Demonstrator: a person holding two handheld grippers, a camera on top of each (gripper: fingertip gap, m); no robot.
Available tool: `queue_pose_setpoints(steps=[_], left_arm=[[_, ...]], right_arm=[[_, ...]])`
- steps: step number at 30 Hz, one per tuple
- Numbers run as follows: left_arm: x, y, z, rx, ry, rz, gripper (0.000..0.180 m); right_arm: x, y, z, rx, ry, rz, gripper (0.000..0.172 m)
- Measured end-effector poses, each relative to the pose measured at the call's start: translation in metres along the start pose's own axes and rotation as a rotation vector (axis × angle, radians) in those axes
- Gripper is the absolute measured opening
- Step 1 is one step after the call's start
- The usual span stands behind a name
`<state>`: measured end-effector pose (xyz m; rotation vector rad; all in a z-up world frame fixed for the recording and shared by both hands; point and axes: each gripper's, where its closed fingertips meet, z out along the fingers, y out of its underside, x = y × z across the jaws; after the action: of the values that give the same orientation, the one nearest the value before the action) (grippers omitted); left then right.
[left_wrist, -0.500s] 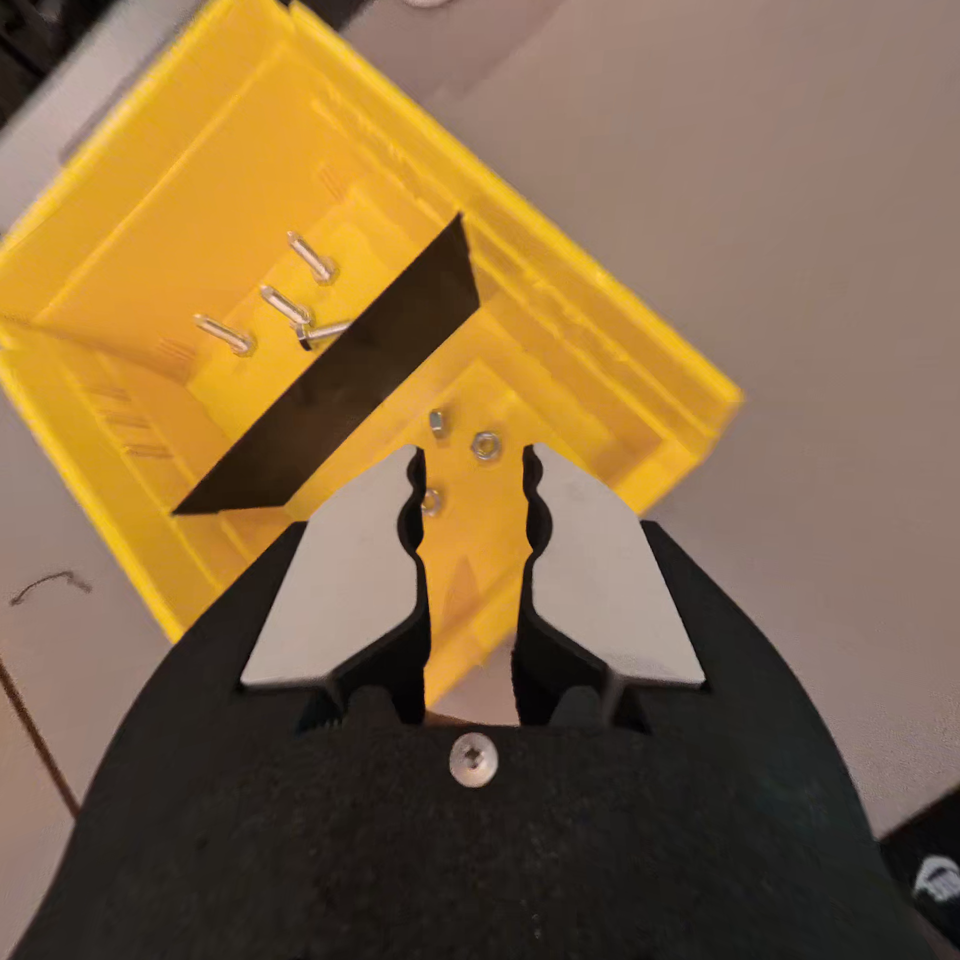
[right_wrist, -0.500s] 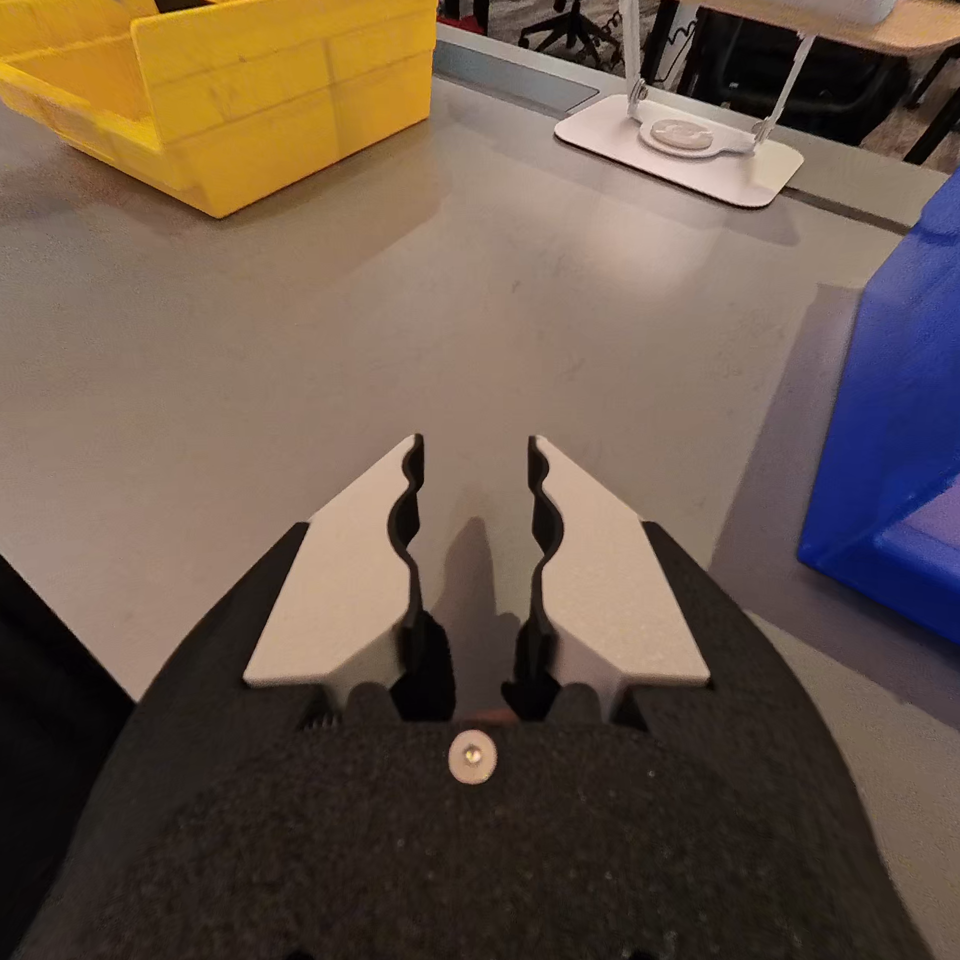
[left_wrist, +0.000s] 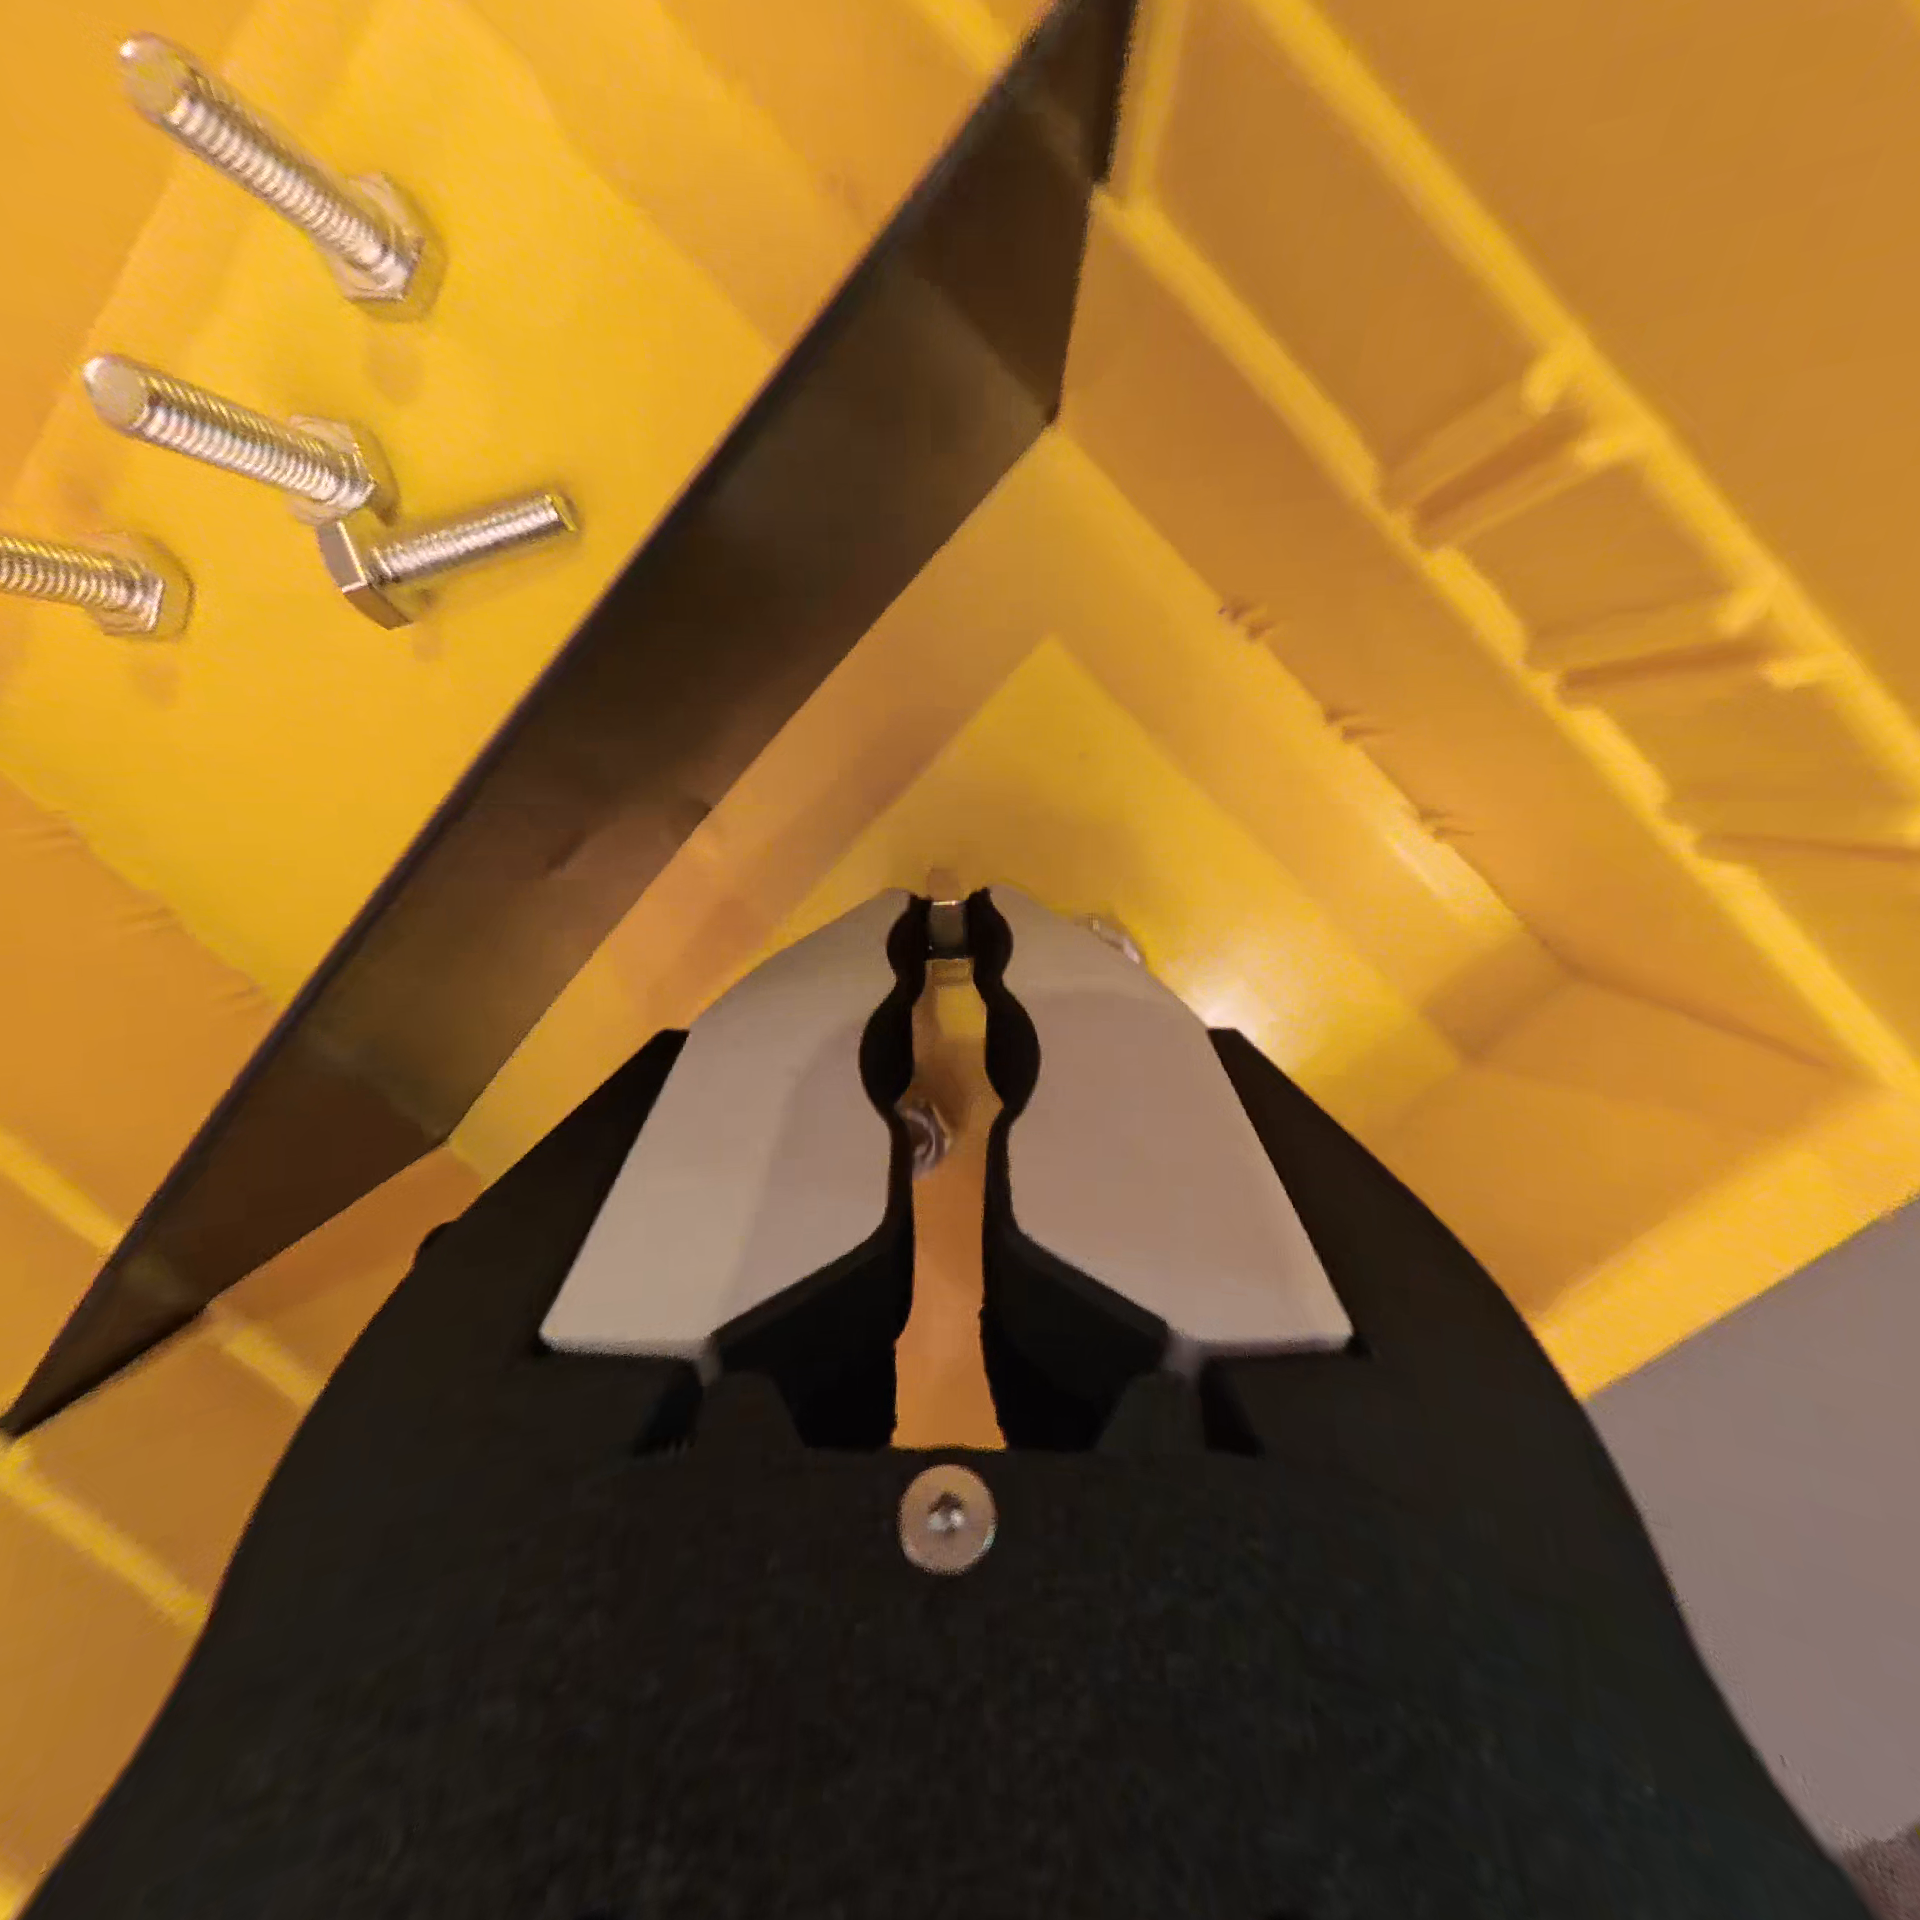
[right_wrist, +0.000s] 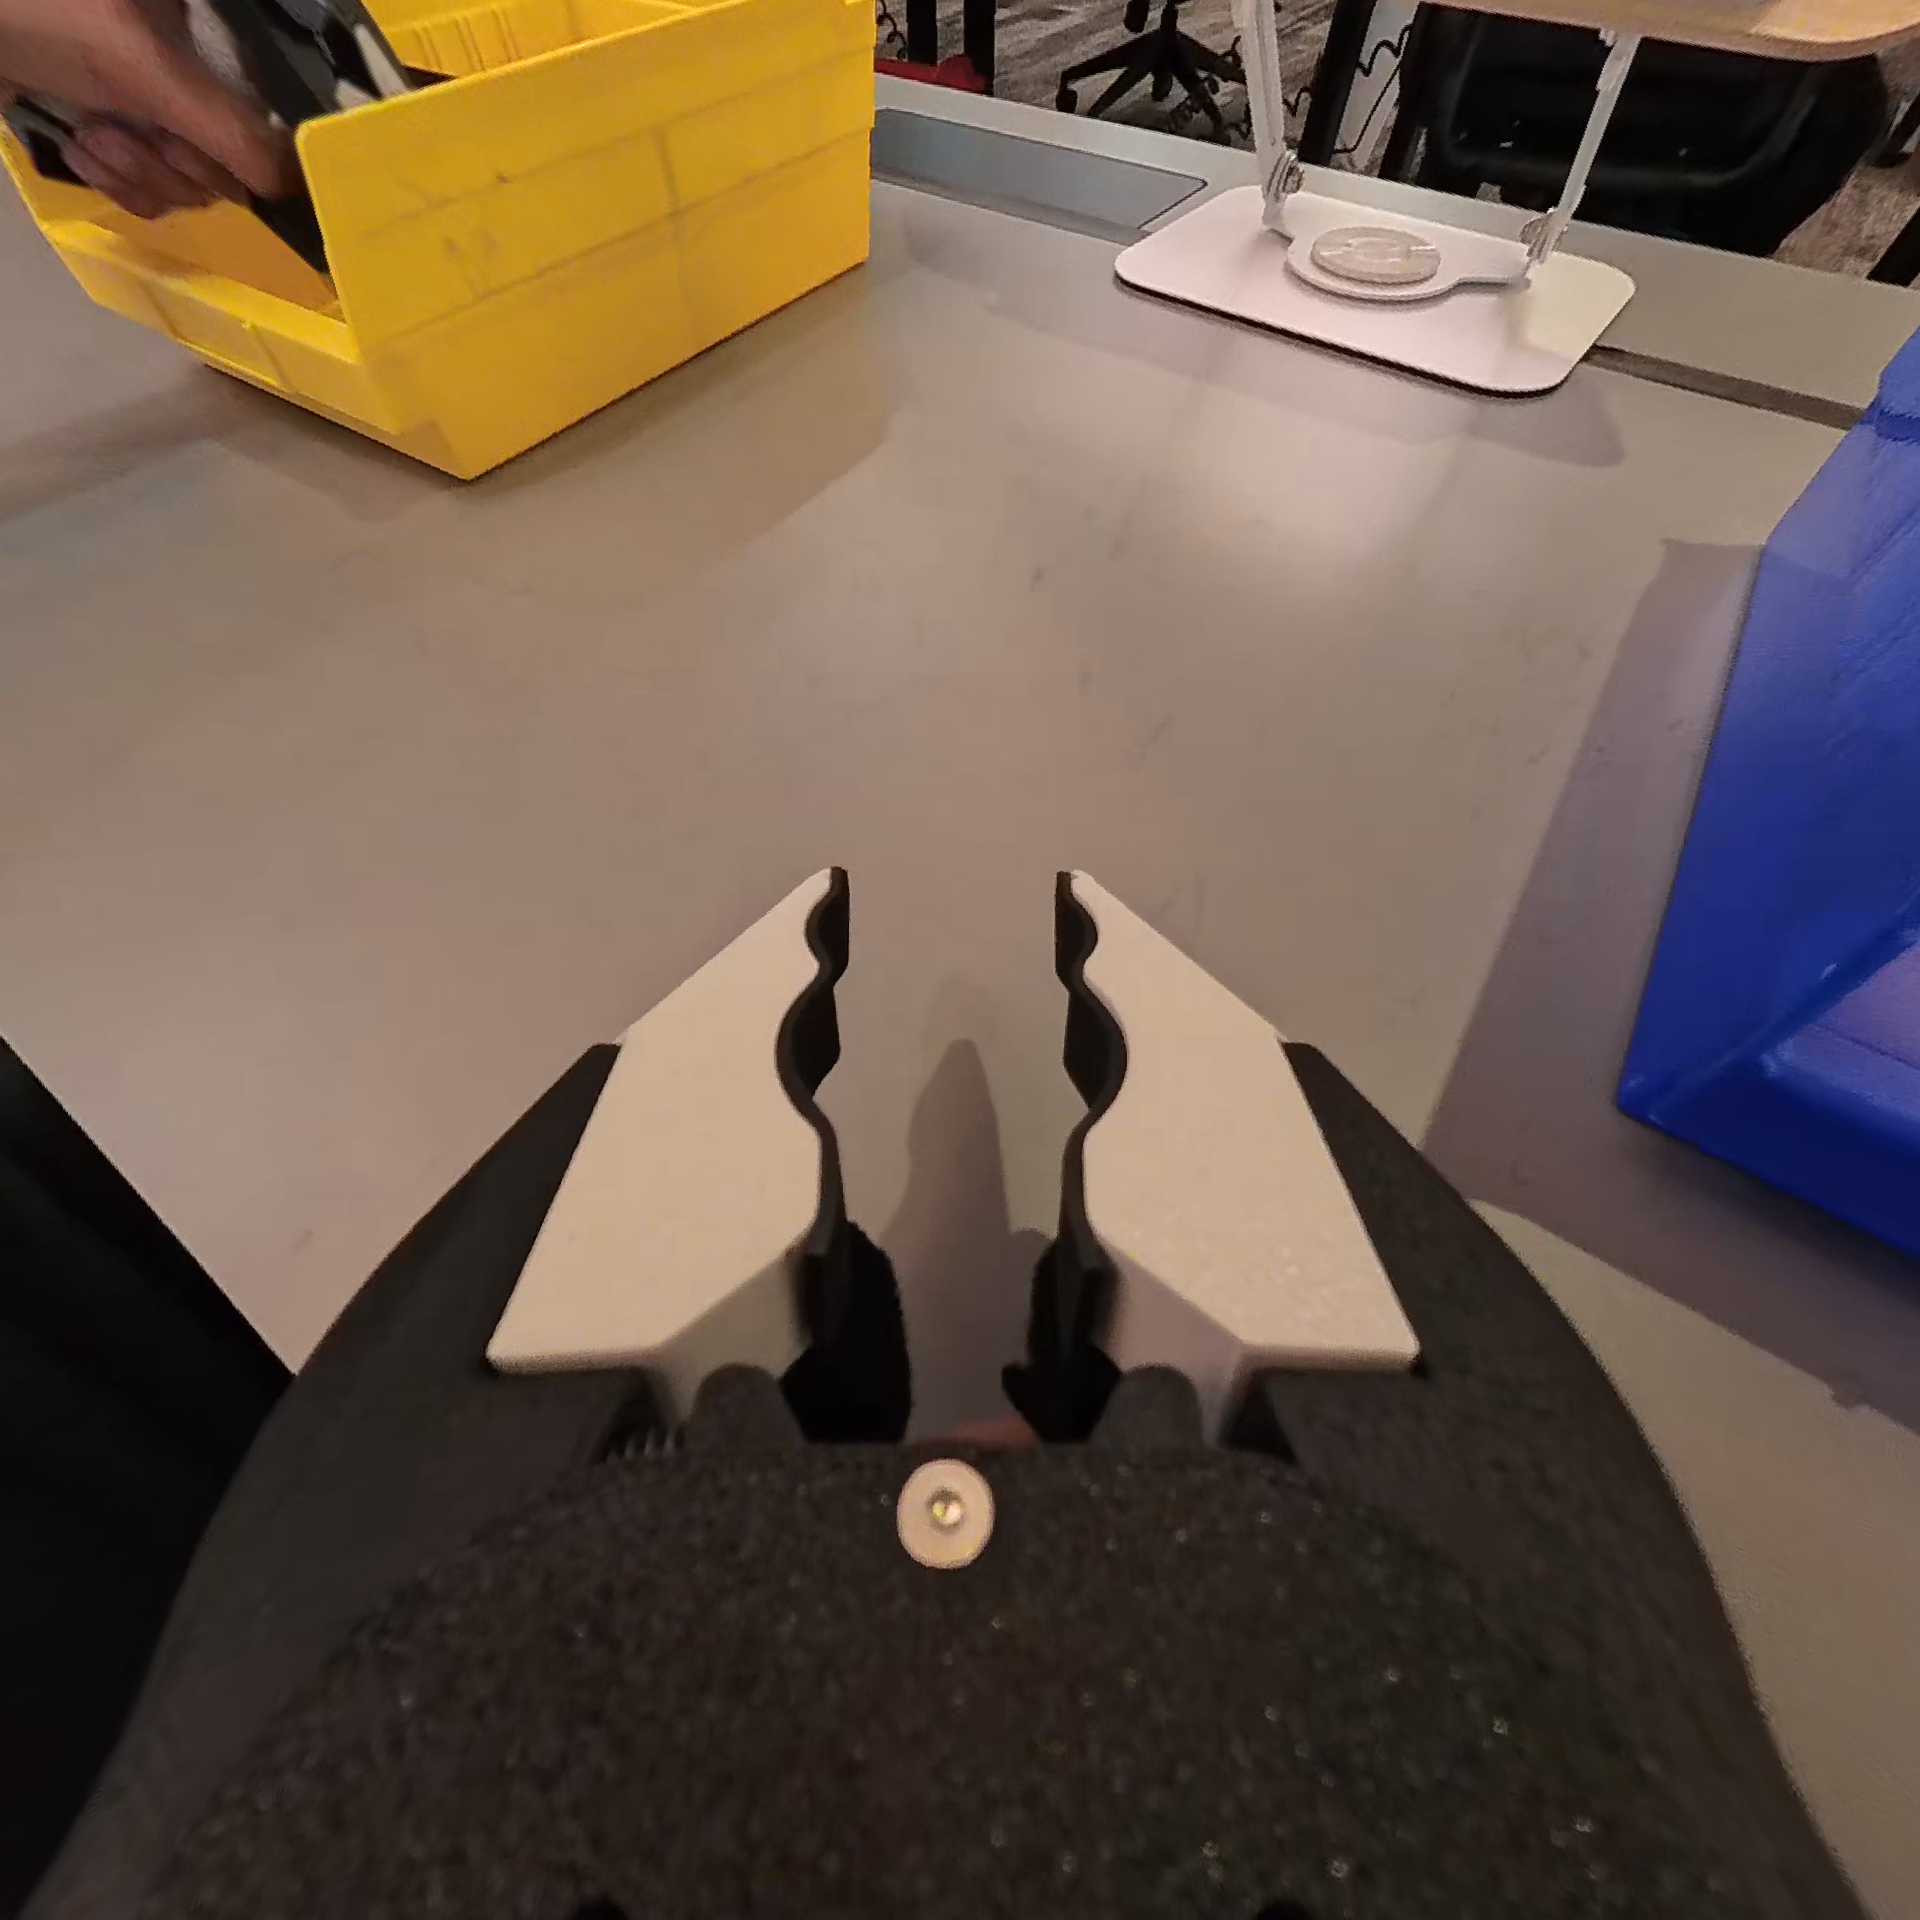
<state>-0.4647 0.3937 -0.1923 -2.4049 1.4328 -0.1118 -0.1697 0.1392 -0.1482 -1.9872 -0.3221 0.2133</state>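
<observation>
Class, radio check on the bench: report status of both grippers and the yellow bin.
Left gripper inside yellow bin, fingertips closed on small metal nut. Right gripper open, empty, above grey table. Black divider beside left, bolts beyond it.

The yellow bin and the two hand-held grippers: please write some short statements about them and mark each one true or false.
1. The left hand-held gripper is inside the yellow bin. True.
2. Its fingertips are closed on a small metal nut. True.
3. The bolts lie in the same compartment as this gripper. False: they lie on the other side of the black divider.
4. The right hand-held gripper holds a bolt. False: it is open, with nothing between its fingers, above the grey table.
5. A blue bin stands on the table. True.
</observation>
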Motion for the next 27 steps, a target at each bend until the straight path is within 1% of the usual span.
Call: queue_pose_setpoints(steps=[2,3,4,5,7,8,9,10,11,12,14,16,17,19,22,27], left_arm=[[0.002,0.001,-0.019,0.001,-0.016,0.056,0.008],[0.006,-0.006,-0.037,0.035,-0.02,0.09,0.008],[0.015,-0.019,-0.06,0.097,-0.011,0.137,0.008],[0.031,-0.038,-0.085,0.185,0.006,0.207,0.008],[0.082,-0.081,-0.129,0.373,0.072,0.391,0.008],[0.113,-0.102,-0.14,0.444,0.117,0.482,0.008],[0.144,-0.12,-0.14,0.487,0.157,0.56,0.008],[0.173,-0.133,-0.13,0.484,0.191,0.623,0.008],[0.197,-0.138,-0.11,0.425,0.222,0.682,0.008],[0.212,-0.141,-0.085,0.344,0.227,0.734,0.008],[0.225,-0.149,-0.041,0.232,0.218,0.792,0.008],[0.232,-0.157,-0.015,0.173,0.286,0.799,0.008],[0.233,-0.16,-0.005,0.142,0.31,0.813,0.008],[0.228,-0.163,0.011,0.075,0.298,0.881,0.008],[0.224,-0.168,0.027,0.008,0.299,0.947,0.008],[0.224,-0.176,0.037,-0.004,0.307,0.966,0.008]], right_arm=[[0.0,-0.001,-0.001,0.006,0.001,0.001,0.039],[0.001,-0.002,-0.001,0.009,0.003,0.003,0.039],[0.002,-0.002,-0.002,0.011,0.003,0.005,0.039],[0.002,-0.002,-0.001,0.011,0.002,0.008,0.039],[0.003,-0.001,-0.001,0.008,0.0,0.012,0.039],[0.003,-0.001,0.0,0.008,-0.002,0.014,0.039],[0.003,-0.001,0.0,0.007,-0.007,0.017,0.039],[0.002,-0.002,0.0,0.008,-0.013,0.02,0.039],[0.001,-0.003,0.0,0.01,-0.017,0.021,0.039],[0.001,-0.004,0.0,0.014,-0.018,0.02,0.039],[0.002,-0.004,0.0,0.017,-0.019,0.015,0.039],[0.002,-0.005,0.0,0.022,-0.029,0.016,0.039],[0.003,-0.005,0.002,0.025,-0.038,0.013,0.039],[0.007,-0.005,0.007,0.022,-0.045,0.013,0.039],[0.017,-0.007,0.016,0.017,-0.049,0.023,0.039],[0.031,-0.013,0.028,0.014,-0.06,0.031,0.04]])
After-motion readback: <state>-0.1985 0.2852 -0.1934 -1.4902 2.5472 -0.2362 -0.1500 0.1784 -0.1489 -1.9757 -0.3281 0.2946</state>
